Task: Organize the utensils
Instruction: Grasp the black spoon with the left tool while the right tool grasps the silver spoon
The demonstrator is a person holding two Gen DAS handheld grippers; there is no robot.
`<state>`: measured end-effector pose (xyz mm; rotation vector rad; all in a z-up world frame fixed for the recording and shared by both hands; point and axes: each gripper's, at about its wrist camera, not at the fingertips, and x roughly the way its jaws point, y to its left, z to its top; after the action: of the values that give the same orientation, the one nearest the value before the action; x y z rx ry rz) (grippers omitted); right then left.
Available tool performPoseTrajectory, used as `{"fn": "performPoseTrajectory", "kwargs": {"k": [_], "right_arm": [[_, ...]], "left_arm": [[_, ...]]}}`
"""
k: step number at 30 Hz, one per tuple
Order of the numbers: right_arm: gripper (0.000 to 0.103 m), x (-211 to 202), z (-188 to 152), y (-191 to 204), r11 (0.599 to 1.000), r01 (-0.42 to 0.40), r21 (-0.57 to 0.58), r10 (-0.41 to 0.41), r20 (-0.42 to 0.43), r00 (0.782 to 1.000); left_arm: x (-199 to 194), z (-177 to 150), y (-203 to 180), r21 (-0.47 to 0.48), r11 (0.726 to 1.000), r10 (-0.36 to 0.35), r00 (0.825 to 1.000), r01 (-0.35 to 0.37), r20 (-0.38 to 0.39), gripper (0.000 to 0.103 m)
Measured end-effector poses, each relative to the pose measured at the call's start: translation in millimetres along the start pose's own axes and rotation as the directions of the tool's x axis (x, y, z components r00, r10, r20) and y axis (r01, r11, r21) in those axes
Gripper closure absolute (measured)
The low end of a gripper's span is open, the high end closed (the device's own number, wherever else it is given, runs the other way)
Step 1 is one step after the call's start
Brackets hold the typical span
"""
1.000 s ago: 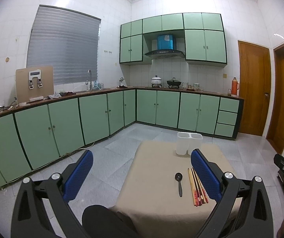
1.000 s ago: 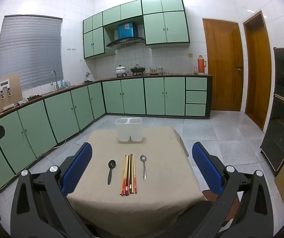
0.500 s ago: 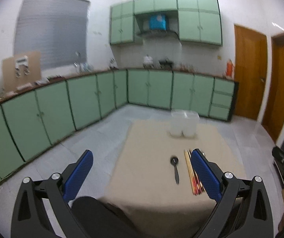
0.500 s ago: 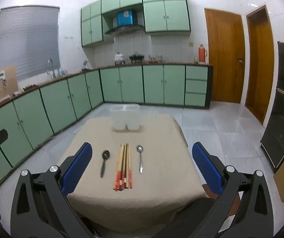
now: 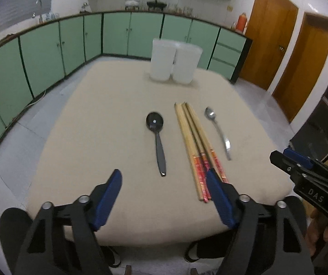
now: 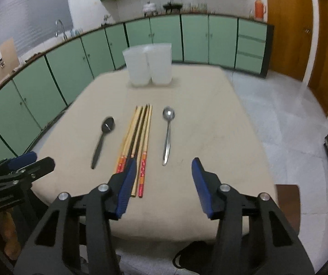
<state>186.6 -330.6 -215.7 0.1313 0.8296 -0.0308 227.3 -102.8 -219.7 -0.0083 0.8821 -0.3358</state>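
Note:
On the beige-clothed table (image 5: 109,119) lie a black spoon (image 5: 157,137), a bundle of chopsticks (image 5: 196,142) and a silver spoon (image 5: 218,133). A white two-compartment holder (image 5: 175,60) stands at the far side. My left gripper (image 5: 162,176) hovers over the black spoon's handle end; its jaws are closing and the pads touch nothing. My right gripper (image 6: 164,161) hovers over the near end of the silver spoon (image 6: 168,133). Its jaws are closing too, with the pads clear of the handle. Its left finger overlaps the chopsticks (image 6: 138,137).
Green base cabinets (image 5: 49,52) run along the left and far walls. Wooden doors (image 5: 276,45) stand at the right. Grey tiled floor (image 6: 278,119) surrounds the table. Each gripper shows at the edge of the other's view, the left gripper (image 6: 22,162) and the right gripper (image 5: 301,169).
Both grippers have dropped toward the table and tilted downward, so the utensils loom larger. Both pairs of jaws have narrowed from wide open.

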Motion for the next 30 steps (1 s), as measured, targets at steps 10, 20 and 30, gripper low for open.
{"fn": "performPoseTrajectory", "kwargs": {"k": [10,20,30], "right_arm": [[0.073,82,2,-11,0.999,-0.041,0.025,0.044,-0.109,0.993],[0.083,102,9,-16,1.000,-0.027,-0.008,0.027,-0.078,0.997],[0.094,71,31,-16,0.998,-0.055,-0.001,0.055,0.001,0.998]], "left_arm": [[84,-2,2,-0.015,1.000,0.006,0.992,-0.008,-0.129,0.059],[86,-3,-2,0.038,0.998,0.047,0.998,-0.045,-0.048,0.090],[59,27,4,0.013,1.000,-0.011,1.000,0.011,0.011,0.091]]}}
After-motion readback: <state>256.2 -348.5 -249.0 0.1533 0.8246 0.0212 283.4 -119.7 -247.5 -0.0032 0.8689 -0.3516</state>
